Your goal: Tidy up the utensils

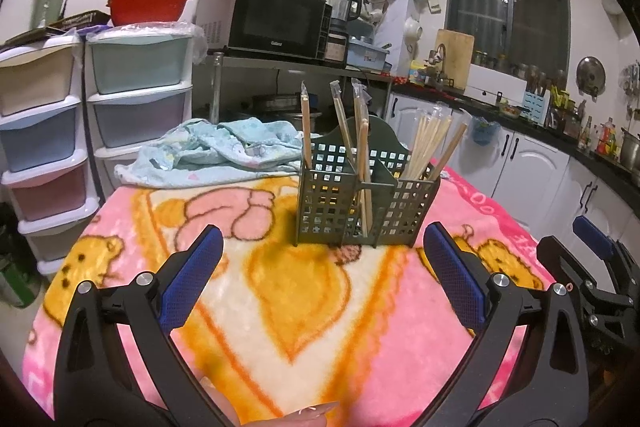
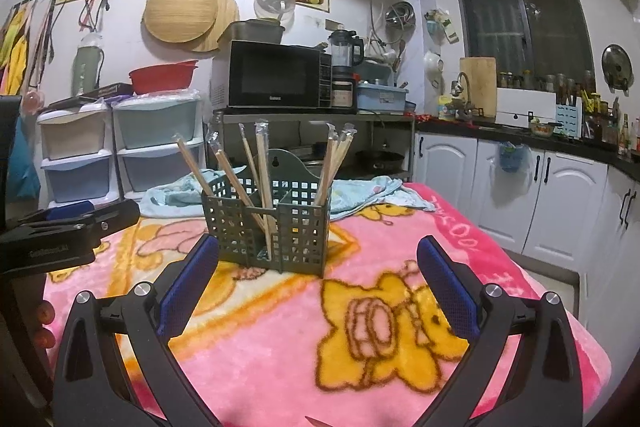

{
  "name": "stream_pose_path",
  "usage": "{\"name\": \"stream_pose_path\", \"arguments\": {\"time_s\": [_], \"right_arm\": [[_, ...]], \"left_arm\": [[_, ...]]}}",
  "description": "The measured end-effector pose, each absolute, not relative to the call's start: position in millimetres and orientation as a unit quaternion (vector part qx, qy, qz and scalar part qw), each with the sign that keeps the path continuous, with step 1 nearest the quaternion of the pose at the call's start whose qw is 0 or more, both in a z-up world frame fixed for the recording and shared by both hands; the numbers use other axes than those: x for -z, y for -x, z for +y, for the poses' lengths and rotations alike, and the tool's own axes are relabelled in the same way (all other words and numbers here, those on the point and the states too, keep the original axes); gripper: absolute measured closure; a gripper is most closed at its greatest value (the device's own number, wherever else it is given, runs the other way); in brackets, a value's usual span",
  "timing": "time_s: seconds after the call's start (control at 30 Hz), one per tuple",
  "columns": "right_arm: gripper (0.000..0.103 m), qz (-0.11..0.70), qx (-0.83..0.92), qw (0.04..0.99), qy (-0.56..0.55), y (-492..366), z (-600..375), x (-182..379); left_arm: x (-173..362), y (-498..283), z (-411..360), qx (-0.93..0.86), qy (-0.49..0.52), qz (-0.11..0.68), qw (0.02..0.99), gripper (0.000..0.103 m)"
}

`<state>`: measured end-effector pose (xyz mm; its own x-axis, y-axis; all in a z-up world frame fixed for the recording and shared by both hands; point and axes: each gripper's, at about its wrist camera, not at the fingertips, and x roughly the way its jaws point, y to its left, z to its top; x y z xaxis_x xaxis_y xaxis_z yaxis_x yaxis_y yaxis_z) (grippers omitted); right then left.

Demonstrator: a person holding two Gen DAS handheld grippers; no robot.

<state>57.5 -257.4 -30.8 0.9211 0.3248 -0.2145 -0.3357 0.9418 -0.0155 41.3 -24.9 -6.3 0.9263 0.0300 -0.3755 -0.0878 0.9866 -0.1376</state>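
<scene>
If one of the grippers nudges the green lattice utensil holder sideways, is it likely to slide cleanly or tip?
Tipping looks the bigger risk: the utensil holder stands on a soft plush blanket that would probably grip its base. The tall chopsticks lean outward above its rim, raising the load. Its perforated plastic walls suggest it is light, so it may shift easily.

Left wrist view: looks forward between the spread fingers of the left tool (image 1: pixel 322 267), low over the blanket-covered worktop (image 1: pixel 280 327), facing the chopstick caddy (image 1: pixel 360 203) nearby. Right wrist view: same forward aim from the right tool (image 2: pixel 318 277), set slightly further right. Both share the caddy, blanket, microwave (image 1: pixel 276 19) and window wall. Each view catches the other tool at its edge.
</scene>
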Motion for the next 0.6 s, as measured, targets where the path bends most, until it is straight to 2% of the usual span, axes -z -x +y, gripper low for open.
{"name": "stream_pose_path", "arguments": {"time_s": [0.6], "right_arm": [[0.006,0.106,-0.165,0.980,0.024,-59.6,-257.9,32.5]], "left_arm": [[7.9,-40.2,-26.1,-0.030,0.077,0.191,0.978,0.011]]}}
